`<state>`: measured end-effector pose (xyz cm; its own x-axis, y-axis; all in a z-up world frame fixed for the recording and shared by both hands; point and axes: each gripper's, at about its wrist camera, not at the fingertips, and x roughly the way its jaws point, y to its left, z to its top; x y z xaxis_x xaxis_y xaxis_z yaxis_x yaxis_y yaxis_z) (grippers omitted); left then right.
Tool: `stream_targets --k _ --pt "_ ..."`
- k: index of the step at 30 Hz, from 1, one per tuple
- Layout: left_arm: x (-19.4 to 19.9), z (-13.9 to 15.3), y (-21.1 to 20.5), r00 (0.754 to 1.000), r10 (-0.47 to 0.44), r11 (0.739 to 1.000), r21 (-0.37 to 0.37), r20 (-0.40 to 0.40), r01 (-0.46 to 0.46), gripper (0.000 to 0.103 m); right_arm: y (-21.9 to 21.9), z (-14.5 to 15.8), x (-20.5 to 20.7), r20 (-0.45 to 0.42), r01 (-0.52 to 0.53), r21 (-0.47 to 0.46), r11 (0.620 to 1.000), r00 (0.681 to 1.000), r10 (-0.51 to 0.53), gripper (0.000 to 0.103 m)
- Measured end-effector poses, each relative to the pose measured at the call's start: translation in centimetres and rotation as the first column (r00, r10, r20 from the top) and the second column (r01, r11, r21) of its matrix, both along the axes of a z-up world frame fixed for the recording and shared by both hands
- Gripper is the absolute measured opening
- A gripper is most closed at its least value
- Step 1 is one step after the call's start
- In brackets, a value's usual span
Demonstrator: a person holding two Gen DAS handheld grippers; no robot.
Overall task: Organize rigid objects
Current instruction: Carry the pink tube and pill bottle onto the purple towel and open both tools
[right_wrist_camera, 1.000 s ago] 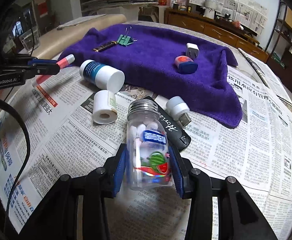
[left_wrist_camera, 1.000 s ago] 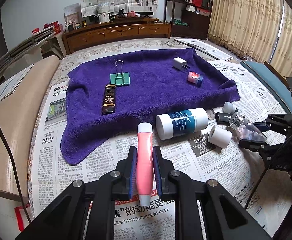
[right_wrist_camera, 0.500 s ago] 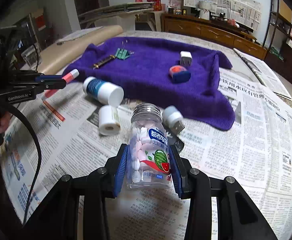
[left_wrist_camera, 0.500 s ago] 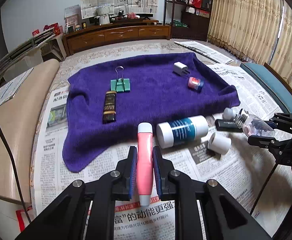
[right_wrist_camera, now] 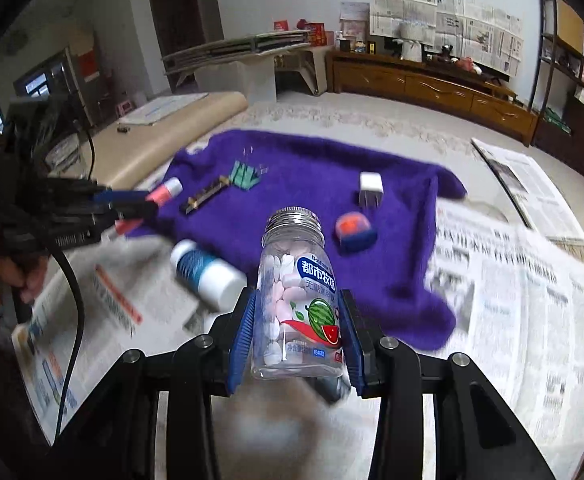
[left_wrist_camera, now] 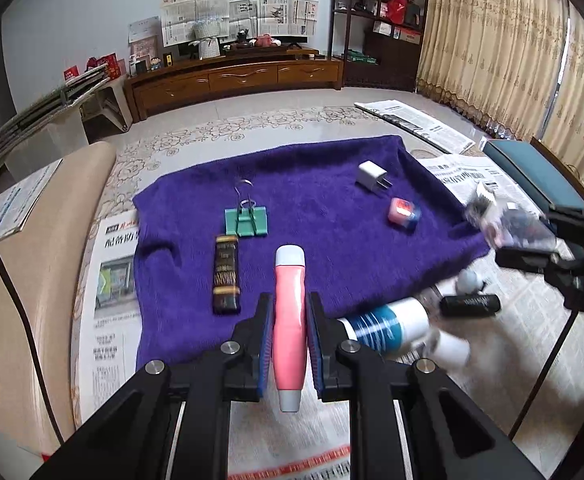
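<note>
Two grippers: left gripper point(left_wrist_camera: 289, 332) clamps pink plastic tube point(left_wrist_camera: 289, 320); right gripper point(right_wrist_camera: 296, 320) clamps clear candy jar point(right_wrist_camera: 296, 300).
Risk: smooth jar could slip out before reaching far purple towel point(left_wrist_camera: 324, 216), imo.

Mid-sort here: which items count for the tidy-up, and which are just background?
Job: pink tube in left gripper; clear candy jar in right gripper; purple towel; green binder clip; white charger plug.

Background: wooden TV cabinet; beige curtains.

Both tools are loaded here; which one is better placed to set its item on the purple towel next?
Probably left. Its tool holds the pink tube with the tip over the purple towel; the right tool with the candy jar looks farther back.
</note>
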<state>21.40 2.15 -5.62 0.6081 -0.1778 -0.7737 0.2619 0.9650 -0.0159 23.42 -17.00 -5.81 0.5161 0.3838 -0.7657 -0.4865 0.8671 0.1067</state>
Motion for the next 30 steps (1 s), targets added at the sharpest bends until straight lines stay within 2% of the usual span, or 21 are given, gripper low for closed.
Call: stream_targets --k 8,14,20,30 --pt "4.1 -1.0 -0.2 1.000 0.008 1.000 0.002 -0.006 -0.008 0.016 2.0 -1.3 6.2 -0.020 -0.002 0.013 1.000 1.000 0.002 0.040" --pt "6.7 -2.7 -0.5 0.999 0.010 1.000 0.009 -0.032 -0.009 0.016 4.1 -3.5 9.3 -0.051 -0.028 -0.030 0.999 0.998 0.026 0.040" --pt "8.3 -4.3 -0.7 0.998 0.003 1.000 0.029 -0.061 -0.001 0.016 5.9 -5.0 10.3 -0.072 -0.068 -0.080 0.994 0.995 0.063 0.040" --pt "8.9 -5.6 -1.5 0.991 -0.070 0.994 0.069 -0.112 0.079 0.016 7.4 -6.7 10.0 -0.100 -0.160 -0.188 0.969 0.985 0.143 0.040"
